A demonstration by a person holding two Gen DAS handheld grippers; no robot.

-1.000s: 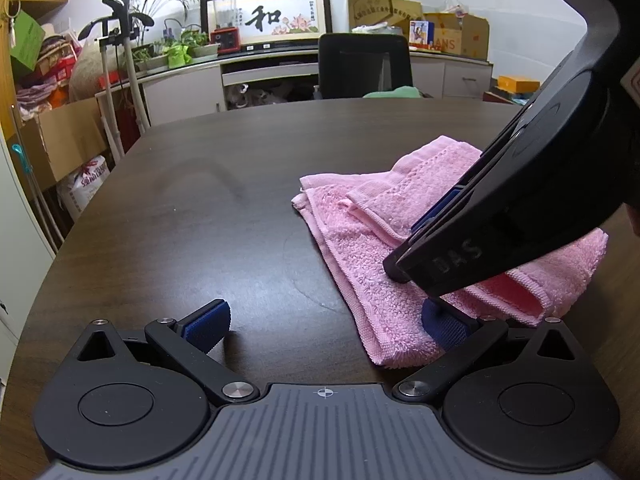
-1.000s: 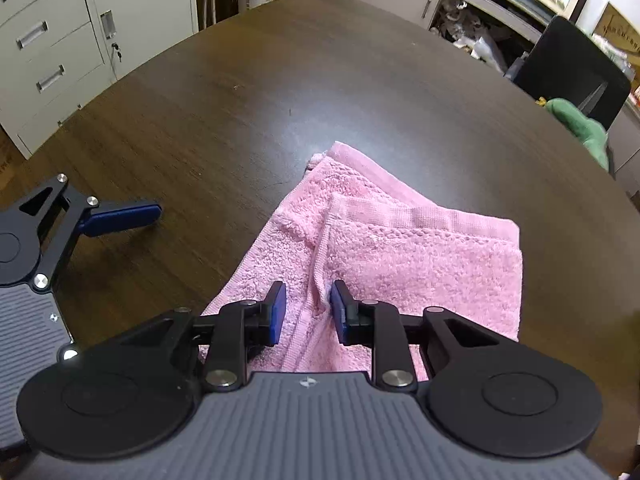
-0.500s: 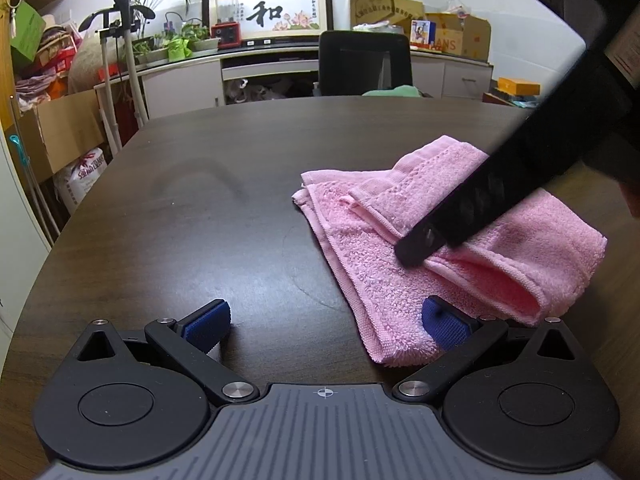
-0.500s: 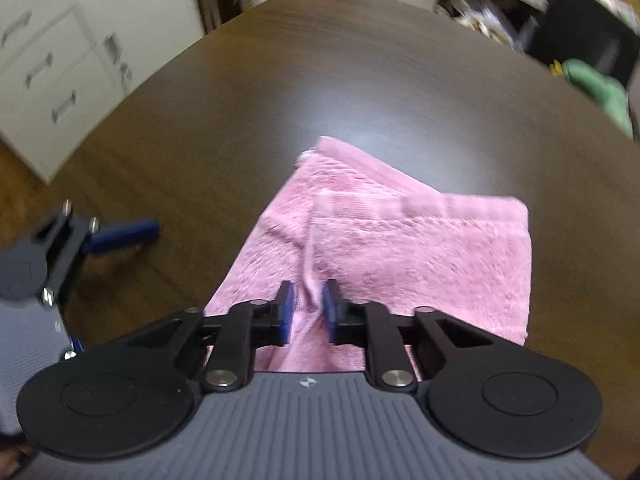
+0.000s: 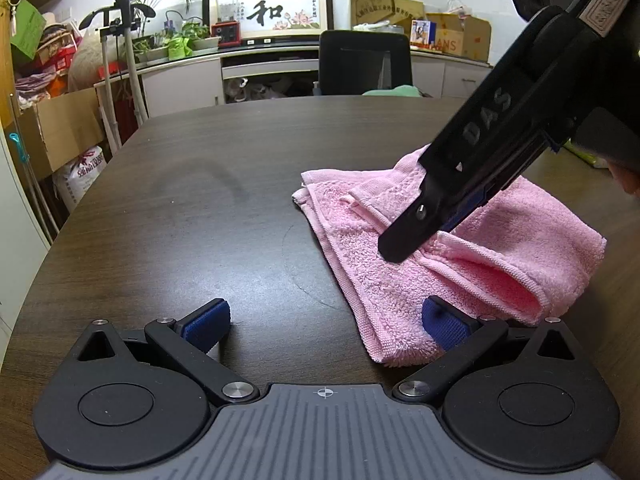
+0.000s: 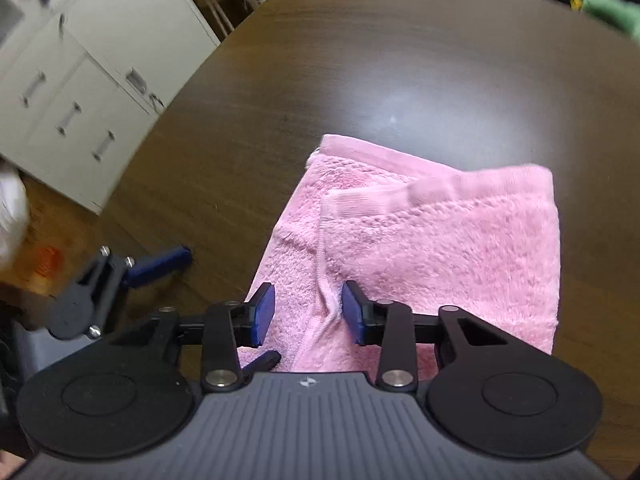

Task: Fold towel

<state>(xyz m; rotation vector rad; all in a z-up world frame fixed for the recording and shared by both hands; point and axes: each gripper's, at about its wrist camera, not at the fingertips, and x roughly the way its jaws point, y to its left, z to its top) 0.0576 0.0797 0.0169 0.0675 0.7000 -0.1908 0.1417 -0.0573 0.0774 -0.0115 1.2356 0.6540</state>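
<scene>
A pink towel (image 5: 472, 248) lies folded in layers on the dark wooden table (image 5: 200, 208). My left gripper (image 5: 324, 324) is open wide and low over the table; its right pad rests at the towel's near edge, its left pad over bare wood. My right gripper (image 6: 306, 312) is open, with its blue pads on either side of a raised fold of the towel (image 6: 440, 240), not pinching it. In the left wrist view the right gripper (image 5: 448, 220) comes down over the towel from the upper right. The left gripper also shows in the right wrist view (image 6: 120, 276).
A black office chair (image 5: 364, 64) stands at the table's far edge with a green cloth (image 5: 396, 91) on it. White cabinets (image 6: 80, 92) stand left of the table. Boxes, plants and a framed picture line the back wall.
My right gripper opened from nearly shut on the towel fold and drew back and up a little. The towel stayed flat. My left gripper stayed in place.
</scene>
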